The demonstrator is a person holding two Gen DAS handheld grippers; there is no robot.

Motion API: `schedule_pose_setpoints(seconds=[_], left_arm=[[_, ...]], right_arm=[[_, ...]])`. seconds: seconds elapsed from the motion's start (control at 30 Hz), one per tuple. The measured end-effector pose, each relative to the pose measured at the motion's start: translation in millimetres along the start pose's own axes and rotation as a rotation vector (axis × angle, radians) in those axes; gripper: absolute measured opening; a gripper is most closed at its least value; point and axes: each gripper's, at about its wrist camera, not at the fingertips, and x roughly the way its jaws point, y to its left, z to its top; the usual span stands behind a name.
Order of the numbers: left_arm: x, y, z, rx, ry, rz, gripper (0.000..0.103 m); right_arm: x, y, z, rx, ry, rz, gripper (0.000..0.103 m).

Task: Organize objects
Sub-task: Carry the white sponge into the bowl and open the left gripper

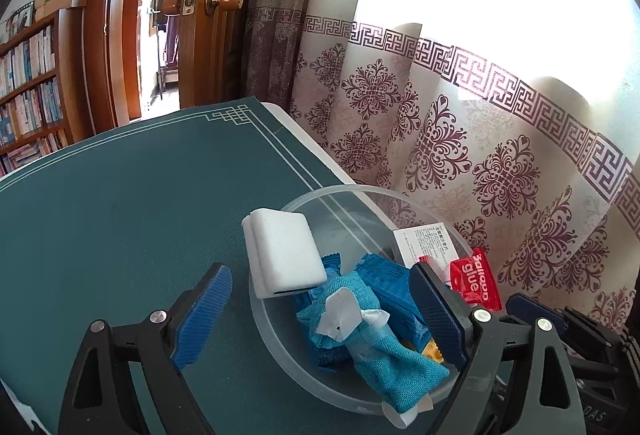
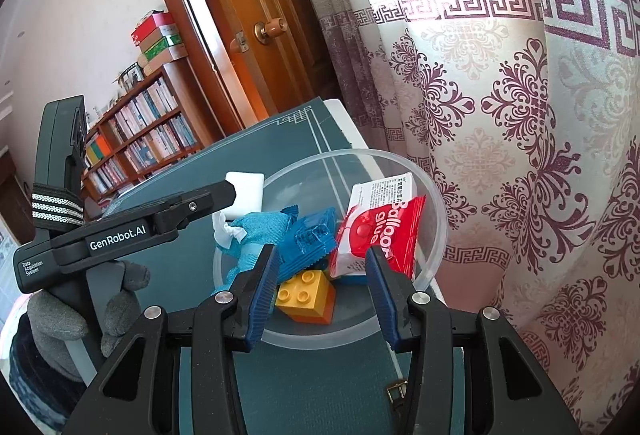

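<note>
My left tool (image 1: 320, 319) has its jaws spread wide with nothing clamped, over the clear bowl (image 1: 280, 347). The white sponge (image 1: 286, 255) leans on the bowl's left rim, half in, so I judge this the drop-off step. In the bowl: blue cloth (image 1: 384, 347), blue packets (image 2: 310, 239), yellow brick (image 2: 306, 295), red packet (image 2: 380, 235). My right tool (image 2: 322, 281) hovers partly apart, empty. Next: pull back and check the surface (image 1: 120, 215) for leftovers.
</note>
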Motion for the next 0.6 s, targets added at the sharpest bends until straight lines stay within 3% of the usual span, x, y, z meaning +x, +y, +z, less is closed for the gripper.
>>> schedule_pose_setpoints(seconds=[0.3, 0.6], left_arm=[[-3, 30, -2, -0.083, 0.001, 0.037, 0.093], [-23, 34, -19, -0.079, -0.005, 0.082, 0.095]], right_arm=[[0, 0, -3, 0.008, 0.015, 0.006, 0.047], [-6, 9, -3, -0.006, 0.017, 0.020, 0.047]])
